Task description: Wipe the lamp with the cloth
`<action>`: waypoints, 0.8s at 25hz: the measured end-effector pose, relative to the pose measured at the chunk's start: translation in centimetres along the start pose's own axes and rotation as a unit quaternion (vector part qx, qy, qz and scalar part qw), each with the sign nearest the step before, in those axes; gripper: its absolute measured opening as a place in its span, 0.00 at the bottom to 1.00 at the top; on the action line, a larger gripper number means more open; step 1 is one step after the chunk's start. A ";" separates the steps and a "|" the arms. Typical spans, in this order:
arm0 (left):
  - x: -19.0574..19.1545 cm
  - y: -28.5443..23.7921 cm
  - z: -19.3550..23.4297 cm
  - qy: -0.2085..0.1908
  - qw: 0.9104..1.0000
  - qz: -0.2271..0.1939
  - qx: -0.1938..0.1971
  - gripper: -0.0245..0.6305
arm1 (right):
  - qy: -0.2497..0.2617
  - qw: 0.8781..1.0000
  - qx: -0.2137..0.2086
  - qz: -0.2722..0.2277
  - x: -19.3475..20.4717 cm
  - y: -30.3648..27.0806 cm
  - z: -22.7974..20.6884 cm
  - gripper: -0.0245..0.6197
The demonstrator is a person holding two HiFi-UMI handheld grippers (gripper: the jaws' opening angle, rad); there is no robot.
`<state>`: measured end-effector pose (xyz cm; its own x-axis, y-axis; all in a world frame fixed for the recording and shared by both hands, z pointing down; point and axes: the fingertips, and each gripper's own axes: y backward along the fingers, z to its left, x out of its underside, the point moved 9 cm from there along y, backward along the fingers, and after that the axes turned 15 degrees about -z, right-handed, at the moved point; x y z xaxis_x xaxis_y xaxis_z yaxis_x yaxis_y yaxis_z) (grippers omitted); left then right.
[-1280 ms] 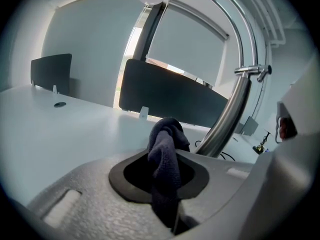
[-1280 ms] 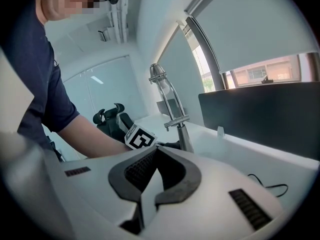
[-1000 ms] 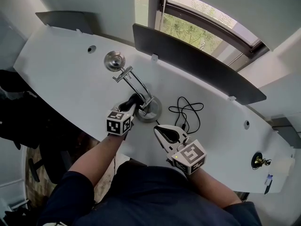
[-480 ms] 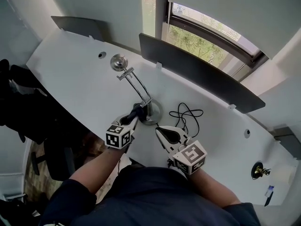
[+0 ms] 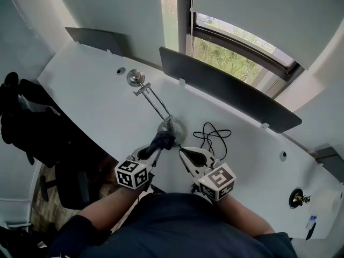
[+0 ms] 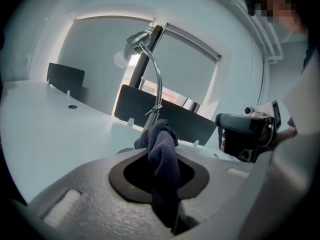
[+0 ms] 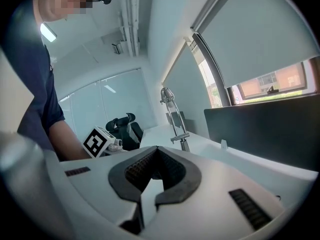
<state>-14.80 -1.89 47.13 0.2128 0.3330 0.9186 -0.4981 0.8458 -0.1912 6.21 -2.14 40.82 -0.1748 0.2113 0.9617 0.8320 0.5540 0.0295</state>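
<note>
Left hand-held gripper (image 5: 155,148) is clamped on the dark cloth (image 5: 163,140), bunched at 7 o'clock of the lamp (image 5: 156,102) base on the tabletop (image 5: 91,98). The cloth hides any contact. Right hand-held gripper (image 5: 186,153) has jaws together, empty, at 5 o'clock.

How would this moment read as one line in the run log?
left gripper: shut on cloth | cloth: against lamp base | right gripper: shut, empty, off the lamp
</note>
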 end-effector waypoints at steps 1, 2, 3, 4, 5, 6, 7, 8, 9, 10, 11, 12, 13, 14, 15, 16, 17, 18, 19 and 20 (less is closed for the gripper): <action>-0.2 0.3 -0.5 0.003 1.000 -0.002 0.004 0.13 | 0.001 1.000 0.003 -0.002 0.0 0.2 -0.1 0.05; -0.4 0.6 -1.0 0.005 1.000 -0.003 0.009 0.13 | 0.003 1.000 0.005 -0.004 -0.1 0.4 -0.1 0.05; -0.6 0.9 -1.5 0.006 1.000 -0.004 0.015 0.13 | 0.005 1.000 0.007 -0.007 -0.2 0.5 -0.1 0.05; -0.8 1.2 -2.0 0.007 1.000 -0.005 0.020 0.13 | 0.006 1.000 0.008 -0.010 -0.3 0.6 -0.1 0.05; -1.1 1.4 -2.4 0.009 1.000 -0.006 0.026 0.13 | 0.007 1.000 0.009 -0.011 -0.5 0.7 0.0 0.05; -1.4 1.6 -2.9 0.010 0.999 -0.009 0.032 0.13 | 0.008 1.000 0.009 -0.012 -0.6 0.7 0.1 0.05; -1.8 1.9 -3.3 0.010 0.999 -0.013 0.038 0.13 | 0.009 1.000 0.011 -0.012 -0.7 0.8 0.1 0.05; -2.1 2.0 -3.8 0.011 0.999 -0.018 0.044 0.13 | 0.011 1.000 0.012 -0.013 -0.8 0.9 0.2 0.05; -2.4 2.2 -4.3 0.011 0.998 -0.023 0.051 0.13 | 0.013 1.000 0.014 -0.014 -0.8 0.9 0.3 0.05; -2.7 2.4 -4.8 0.012 0.998 -0.028 0.057 0.13 | 0.014 1.000 0.016 -0.015 -0.8 0.9 0.3 0.05; -3.0 2.5 -5.3 0.012 0.997 -0.033 0.064 0.13 | 0.015 1.000 0.017 -0.015 -0.8 0.9 0.5 0.05; -3.3 2.6 -5.7 0.010 0.997 -0.037 0.072 0.13 | 0.017 1.000 0.016 -0.015 -0.8 0.9 0.6 0.05; -3.6 2.7 -6.1 0.005 0.996 -0.040 0.079 0.13 | 0.019 1.000 0.015 -0.015 -0.8 0.8 0.8 0.05; -3.9 2.8 -6.4 -0.001 0.995 -0.043 0.085 0.14 | 0.021 1.000 0.012 -0.014 -0.8 0.6 0.9 0.05; -4.2 3.0 -6.6 -0.007 0.995 -0.046 0.090 0.13 | 0.022 1.000 0.009 -0.013 -0.8 0.5 1.2 0.05; -4.4 3.1 -6.8 -0.012 0.994 -0.048 0.095 0.13 | 0.023 1.000 0.006 -0.012 -0.8 0.4 1.4 0.05; -4.5 3.2 -6.9 -0.015 0.994 -0.051 0.099 0.13 | 0.024 1.000 0.003 -0.011 -0.7 0.3 1.6 0.05; -4.6 3.4 -7.0 -0.017 0.993 -0.054 0.103 0.13 | 0.025 1.000 0.000 -0.010 -0.6 0.2 1.7 0.05; -4.6 3.6 -7.1 -0.018 0.992 -0.058 0.106 0.13 | 0.025 1.000 -0.003 -0.008 -0.5 0.1 1.9 0.05; -4.6 3.8 -7.2 -0.018 0.992 -0.062 0.108 0.13 | 0.026 1.000 -0.006 -0.006 -0.4 0.0 2.1 0.05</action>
<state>-11.66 2.77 39.69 0.2558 0.2134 0.9429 -0.6397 0.7686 -0.0004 5.17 -0.51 39.82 -0.1578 0.1627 0.9740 0.8366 0.5460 0.0443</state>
